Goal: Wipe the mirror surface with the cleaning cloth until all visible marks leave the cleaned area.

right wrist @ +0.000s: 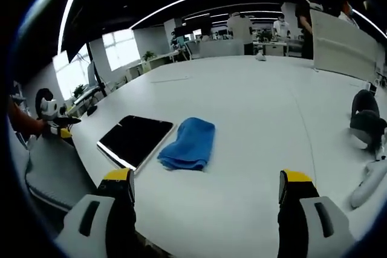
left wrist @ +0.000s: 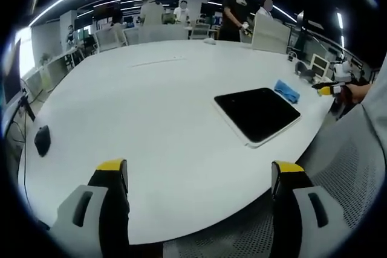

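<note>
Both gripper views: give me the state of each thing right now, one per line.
Mirror: lying flat on the table, untouched.
Cleaning cloth: crumpled beside the mirror, not held.
Left hand-held gripper: open, empty.
Right hand-held gripper: open, empty.

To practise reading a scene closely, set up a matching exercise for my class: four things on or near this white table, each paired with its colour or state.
Things:
1. mirror
2. cleaning cloth
3. left claw
4. computer mouse

Descriptions:
A. blue, crumpled
B. black, near the table edge
C. open, holding nothing
D. dark, flat, white-edged

Pairs: 1-D, 2-A, 3-C, 4-B
</note>
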`<act>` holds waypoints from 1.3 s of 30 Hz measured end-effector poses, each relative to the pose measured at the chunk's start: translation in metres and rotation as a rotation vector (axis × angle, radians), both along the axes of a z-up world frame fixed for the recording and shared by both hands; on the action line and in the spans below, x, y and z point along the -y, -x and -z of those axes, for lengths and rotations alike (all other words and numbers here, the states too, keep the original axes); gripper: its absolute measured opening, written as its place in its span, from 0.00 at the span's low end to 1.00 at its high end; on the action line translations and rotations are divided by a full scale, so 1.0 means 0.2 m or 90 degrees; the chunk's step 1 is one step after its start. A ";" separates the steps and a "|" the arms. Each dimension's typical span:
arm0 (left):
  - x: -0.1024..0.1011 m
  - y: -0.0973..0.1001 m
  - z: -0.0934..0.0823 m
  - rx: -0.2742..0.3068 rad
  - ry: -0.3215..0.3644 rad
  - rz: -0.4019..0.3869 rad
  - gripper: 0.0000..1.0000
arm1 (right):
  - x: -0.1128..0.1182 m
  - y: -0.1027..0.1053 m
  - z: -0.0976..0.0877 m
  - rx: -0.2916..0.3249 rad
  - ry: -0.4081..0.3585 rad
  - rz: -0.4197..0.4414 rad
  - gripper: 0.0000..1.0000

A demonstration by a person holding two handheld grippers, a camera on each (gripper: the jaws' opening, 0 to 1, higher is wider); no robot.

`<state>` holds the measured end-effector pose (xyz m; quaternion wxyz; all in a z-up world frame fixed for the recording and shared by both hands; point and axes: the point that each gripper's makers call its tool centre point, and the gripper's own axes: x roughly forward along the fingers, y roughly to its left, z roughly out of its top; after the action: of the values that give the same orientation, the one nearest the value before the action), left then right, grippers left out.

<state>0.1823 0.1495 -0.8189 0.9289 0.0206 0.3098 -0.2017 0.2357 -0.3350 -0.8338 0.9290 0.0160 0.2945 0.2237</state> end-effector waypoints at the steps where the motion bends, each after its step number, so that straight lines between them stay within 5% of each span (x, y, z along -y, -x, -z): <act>1: 0.01 0.00 -0.01 0.000 0.001 -0.002 0.99 | 0.00 0.00 -0.01 0.002 -0.010 0.001 0.99; 6: 0.00 0.00 0.00 -0.001 0.000 0.001 0.99 | 0.06 -0.01 0.02 -0.002 0.028 0.019 0.99; 39: 0.00 -0.01 0.00 -0.002 0.012 -0.008 0.99 | 0.03 0.04 0.02 -0.017 -0.008 0.038 0.99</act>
<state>0.1834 0.1494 -0.8184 0.9300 0.0092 0.3092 -0.1986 0.2282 -0.3417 -0.8384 0.9310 0.0337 0.3051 0.1978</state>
